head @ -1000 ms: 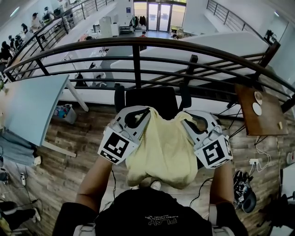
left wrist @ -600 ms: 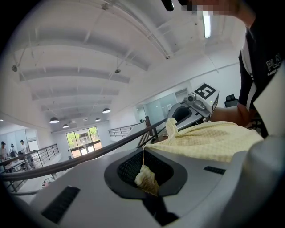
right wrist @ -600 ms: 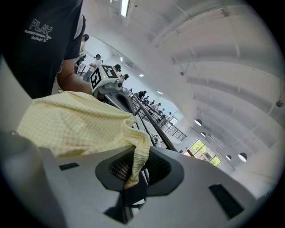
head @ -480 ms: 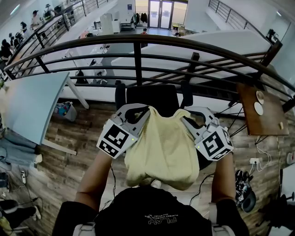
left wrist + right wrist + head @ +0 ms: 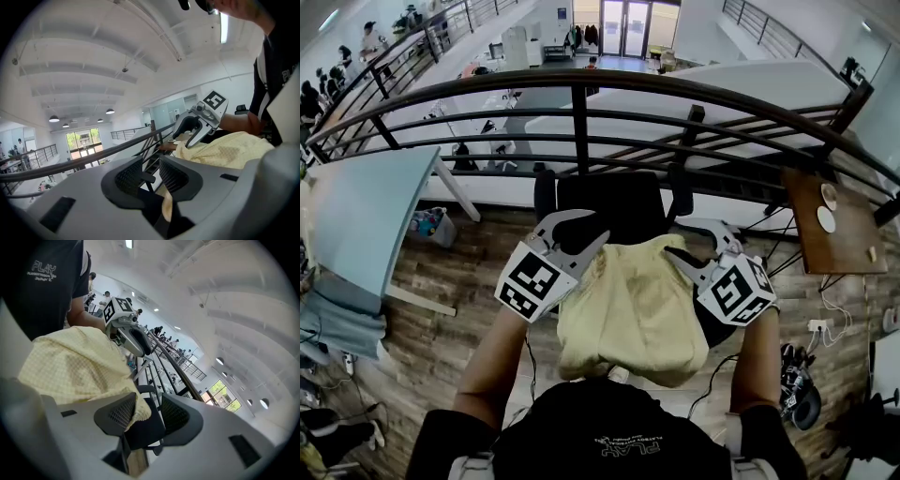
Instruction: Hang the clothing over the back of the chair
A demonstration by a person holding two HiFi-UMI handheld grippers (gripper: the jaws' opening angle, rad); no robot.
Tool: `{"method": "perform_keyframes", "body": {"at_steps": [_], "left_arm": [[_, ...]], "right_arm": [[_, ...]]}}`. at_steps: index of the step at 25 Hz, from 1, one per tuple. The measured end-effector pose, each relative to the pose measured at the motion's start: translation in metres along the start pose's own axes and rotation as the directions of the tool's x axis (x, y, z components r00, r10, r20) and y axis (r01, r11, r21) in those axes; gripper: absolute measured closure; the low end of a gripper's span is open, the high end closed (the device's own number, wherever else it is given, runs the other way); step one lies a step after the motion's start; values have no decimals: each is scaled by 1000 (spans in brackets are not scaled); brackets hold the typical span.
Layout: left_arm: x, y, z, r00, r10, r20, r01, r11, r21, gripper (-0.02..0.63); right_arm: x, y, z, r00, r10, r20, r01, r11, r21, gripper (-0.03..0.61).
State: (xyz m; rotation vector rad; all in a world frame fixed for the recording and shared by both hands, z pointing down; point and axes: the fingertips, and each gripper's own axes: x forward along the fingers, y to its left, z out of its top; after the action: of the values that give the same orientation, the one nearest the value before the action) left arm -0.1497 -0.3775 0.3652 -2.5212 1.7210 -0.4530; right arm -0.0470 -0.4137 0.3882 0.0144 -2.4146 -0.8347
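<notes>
Yellow garment lies draped over the top of the black chair. Most of the fabric hangs on our near side, and only a short upper edge reaches over toward the seat.

Left gripper sits at the garment's left top corner with its jaws opening. In the left gripper view, its jaws stand apart and a thin strip of cloth dangles low in the gap. The pads do not press on it.

Right gripper sits at the right top corner, jaws also opening. In the right gripper view, a fold of the garment lies across one pad, and the rest of the gap shows only chair.

Risks as we judge them:
- Snag on withdrawal. Cloth rests in both gaps, and the pads look ribbed. Pulling back toward us could drag a corner along and peel the garment off the back. Lifting clear before backing away seems safer.
- Uneven drape. With the bulk hanging on the near side, the fabric's own weight may slide it off toward us once neither gripper steadies it.
- One-sided release. If one corner frees before the other, the garment could skew and slump to one side.
- Bumping the chair may turn or roll it, which would shift the drape.
</notes>
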Motion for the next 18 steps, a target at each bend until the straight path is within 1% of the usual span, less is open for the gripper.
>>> {"method": "perform_keyframes", "body": {"at_steps": [1, 3, 7, 10, 13, 15, 18], "left_arm": [[-1, 1, 0, 1000, -5, 2, 5, 1000, -17, 483], [-5, 6, 2, 1000, 4, 2, -4, 1000, -28, 483], [-12, 10, 2, 1000, 24, 0, -24, 1000, -17, 483], [-17, 11, 4, 999, 36, 20, -35, 999, -14, 483], [-21, 10, 7, 999, 38, 35, -37, 999, -18, 483], [-26, 8, 10, 998, 38, 43, -37, 999, -28, 483], [-33, 9, 16, 997, 49, 59, -47, 998, -30, 488]], "right_arm": [[-2, -1, -1, 1000, -1, 1, 1, 1000, 3, 394], [-8, -3, 1, 1000, 1, 14, -1, 1000, 15, 395], [-19, -5, 3, 999, -16, 32, 15, 999, 36, 396], [-22, -7, 8, 997, -63, 43, 61, 997, 44, 397], [-26, -11, 15, 991, -130, 37, 129, 991, 21, 411], [-30, -14, 23, 984, -173, 44, 173, 985, 7, 431], [-38, -21, 36, 970, -231, 81, 231, 973, 14, 451]]}}
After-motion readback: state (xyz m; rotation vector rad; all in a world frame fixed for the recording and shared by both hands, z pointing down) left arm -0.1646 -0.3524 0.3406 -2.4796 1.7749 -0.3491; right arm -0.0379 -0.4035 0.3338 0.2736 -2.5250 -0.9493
